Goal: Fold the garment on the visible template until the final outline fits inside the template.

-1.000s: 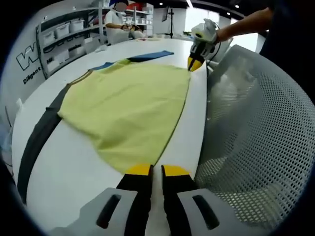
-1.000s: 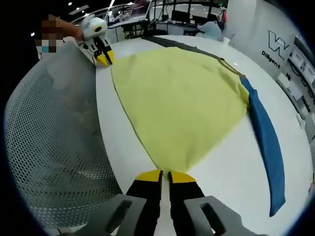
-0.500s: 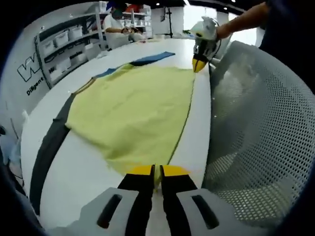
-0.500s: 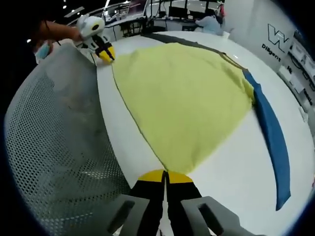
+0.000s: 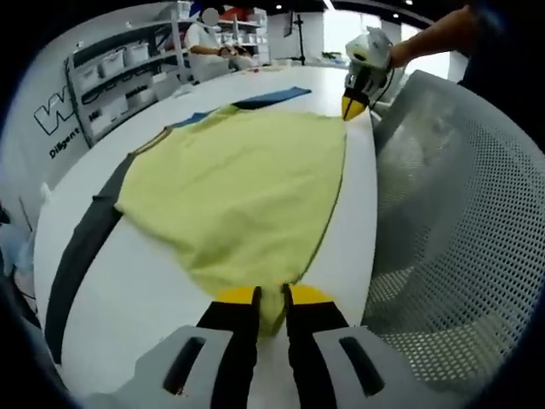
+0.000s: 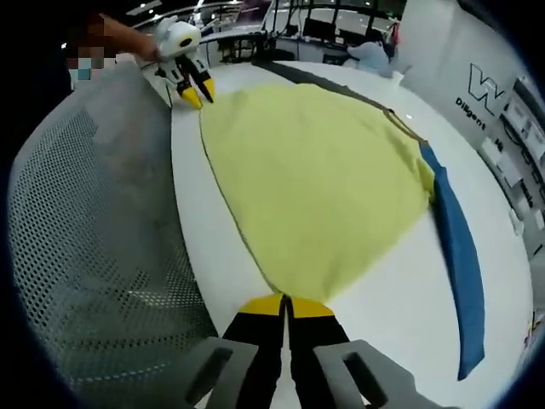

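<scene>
A second ago the left gripper (image 5: pixel 271 296) hovered with its yellow-tipped jaws just short of the pale yellow cloth garment (image 5: pixel 238 187); now a fold of that hem sits pinched between the tips, the jaws clamped on it. The right gripper (image 6: pixel 286 304) had a narrow gap between its jaws a second ago; now they are pressed together at the garment's opposite near corner, the cloth reaching in between the tips, so it too grips the hem. In the right gripper view the left gripper (image 6: pixel 197 91) sits at the far corner of the cloth. The garment lies spread flat on the white round table (image 5: pixel 128 281), between a dark grey template strip (image 5: pixel 81 251) on one side and a blue template strip (image 6: pixel 460 256) on the other.

A grey mesh chair back (image 5: pixel 451 230) stands against the table edge and hides what is behind it. The far sleeve edge of the garment is partly folded under and hard to make out. The person's forearm (image 5: pixel 430 34) is cut off by the rim.

On the wall a large "W" with "Diligent" (image 6: pixel 479 92) below it can be read; further letters are cut off
</scene>
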`<state>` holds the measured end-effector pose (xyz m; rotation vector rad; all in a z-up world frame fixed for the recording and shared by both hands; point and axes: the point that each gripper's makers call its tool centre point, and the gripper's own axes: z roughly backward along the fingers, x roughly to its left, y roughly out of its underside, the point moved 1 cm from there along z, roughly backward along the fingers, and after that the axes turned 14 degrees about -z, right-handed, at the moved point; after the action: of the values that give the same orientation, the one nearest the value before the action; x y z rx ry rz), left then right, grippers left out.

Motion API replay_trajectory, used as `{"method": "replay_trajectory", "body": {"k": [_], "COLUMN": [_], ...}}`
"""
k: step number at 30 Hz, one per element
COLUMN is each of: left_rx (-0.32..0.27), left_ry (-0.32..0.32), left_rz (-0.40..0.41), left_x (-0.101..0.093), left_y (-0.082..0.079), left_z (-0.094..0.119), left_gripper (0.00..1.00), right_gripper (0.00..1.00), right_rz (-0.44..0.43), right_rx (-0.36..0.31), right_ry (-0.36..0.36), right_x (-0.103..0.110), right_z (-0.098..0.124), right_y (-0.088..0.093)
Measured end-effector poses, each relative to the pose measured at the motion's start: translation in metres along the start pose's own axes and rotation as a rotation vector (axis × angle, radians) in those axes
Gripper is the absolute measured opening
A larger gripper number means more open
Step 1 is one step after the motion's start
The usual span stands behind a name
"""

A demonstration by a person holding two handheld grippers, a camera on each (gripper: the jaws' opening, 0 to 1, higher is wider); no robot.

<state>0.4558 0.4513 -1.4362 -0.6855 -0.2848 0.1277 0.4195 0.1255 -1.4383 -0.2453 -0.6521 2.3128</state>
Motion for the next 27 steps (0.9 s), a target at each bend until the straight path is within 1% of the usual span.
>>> {"method": "replay_trajectory", "body": {"k": [1,2,3,4,6,9,11,12,13,14,15,17,19,20,22,23,24,25,26,27], "left_rx": [-0.002,0.001,0.007,0.012,0.018,0.033,0.047,0.050,0.052,0.051,0.049,0.039,0.032,0.030,0.024,0.021,0.020,0.020,0.020,0.024], "left_ry": [0.001,-0.005,-0.006,-0.007,-0.009,-0.005,0.007,0.014,0.016,0.018,0.018,0.023,0.028,0.028,0.025,0.024,0.024,0.028,0.030,0.036], "left_rz": [0.011,0.071,0.109,0.124,0.127,0.120,0.138,0.146,0.144,0.132,0.125,0.099,0.085,0.083,0.089,0.096,0.106,0.120,0.123,0.136], "left_x": [0.001,0.000,0.000,0.000,0.000,-0.003,-0.006,-0.008,-0.009,-0.009,-0.010,-0.012,-0.014,-0.014,-0.014,-0.013,-0.013,-0.013,-0.013,-0.013], "left_y": [-0.001,-0.001,0.000,0.000,0.000,0.000,0.001,0.002,0.003,0.004,0.005,0.004,0.003,0.003,0.004,0.004,0.004,0.004,0.004,0.003], "left_z": [0.000,0.000,0.000,0.001,0.001,0.003,0.006,0.007,0.007,0.008,0.009,0.009,0.009,0.009,0.009,0.009,0.009,0.009,0.009,0.010], "left_gripper": [0.02,0.02,0.02,0.02,0.02,0.02,0.02,0.02,0.02,0.02,0.02,0.04,0.06,0.06,0.06,0.06,0.06,0.06,0.06,0.05], "right_gripper": [0.00,0.00,0.00,0.00,0.00,0.03,0.04,0.06,0.09,0.11,0.14,0.16,0.15,0.13,0.08,0.05,0.02,0.01,0.00,0.00], "right_rz": [0.007,0.011,0.012,0.009,0.008,0.024,0.033,0.033,0.027,-0.005,-0.009,-0.008,-0.025,-0.042,-0.084,-0.103,-0.105,-0.078,-0.078,-0.100], "right_rx": [-0.003,-0.010,-0.021,-0.025,-0.034,-0.070,-0.103,-0.106,-0.104,-0.085,-0.076,-0.057,-0.036,-0.032,-0.048,-0.038,-0.041,-0.036,-0.032,-0.024], "right_ry": [0.003,0.006,0.008,0.008,0.009,0.024,0.040,0.037,0.032,0.006,0.001,-0.002,-0.012,-0.018,-0.025,-0.040,-0.032,-0.027,-0.027,-0.033], "right_x": [0.000,0.000,0.000,0.000,0.002,0.000,-0.003,-0.004,-0.004,-0.001,-0.001,-0.001,0.001,0.002,0.002,0.005,0.004,0.004,0.004,0.005], "right_z": [0.000,0.000,0.000,-0.001,0.001,0.005,0.008,0.007,0.006,0.003,0.001,-0.004,-0.007,-0.005,-0.005,-0.005,-0.005,-0.004,-0.003,-0.003], "right_y": [-0.001,-0.002,-0.004,-0.006,-0.009,-0.019,-0.026,-0.026,-0.026,-0.021,-0.019,-0.013,-0.008,-0.007,-0.007,-0.005,-0.005,-0.004,-0.003,-0.002]}}
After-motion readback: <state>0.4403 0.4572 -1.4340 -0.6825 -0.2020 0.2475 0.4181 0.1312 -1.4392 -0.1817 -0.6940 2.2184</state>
